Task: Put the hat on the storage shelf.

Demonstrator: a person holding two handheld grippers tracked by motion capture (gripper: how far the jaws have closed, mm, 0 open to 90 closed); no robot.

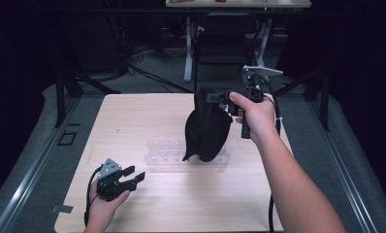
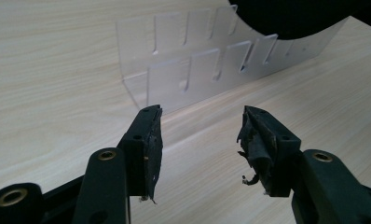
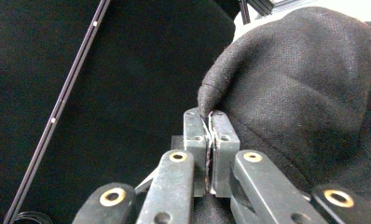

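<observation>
Dark surroundings enclose a pale wooden table point(image 1: 147, 204), with cables and the legs of a second desk on the grey floor behind it.

Right gripper point(image 1: 219, 97): held up over the far right part of the table in the person's right hand point(image 1: 257, 116). In the right gripper view its jaws are pressed together on a thin edge of a black, soft, bag-like fabric piece point(image 3: 305, 88), with a sliver of that edge pinched between the pads. In the high view the fabric point(image 1: 206, 127) hangs down from the grip, bulging at the middle and narrowing to a point at lower left. Its lower end overlaps a clear plastic slotted rack point(image 1: 164, 153); whether the two touch cannot be told.

Left gripper point(image 1: 134, 175): held low near the front left corner of the table in the person's left hand point(image 1: 104, 206), well apart from the fabric. In the left gripper view the jaws stand spread with nothing between them; worn, frayed padding shows on the inner faces. They point toward the rack point(image 2: 193, 70), which stands on the table with two rows of slots, the fabric's dark underside point(image 2: 286, 18) above its far end
</observation>
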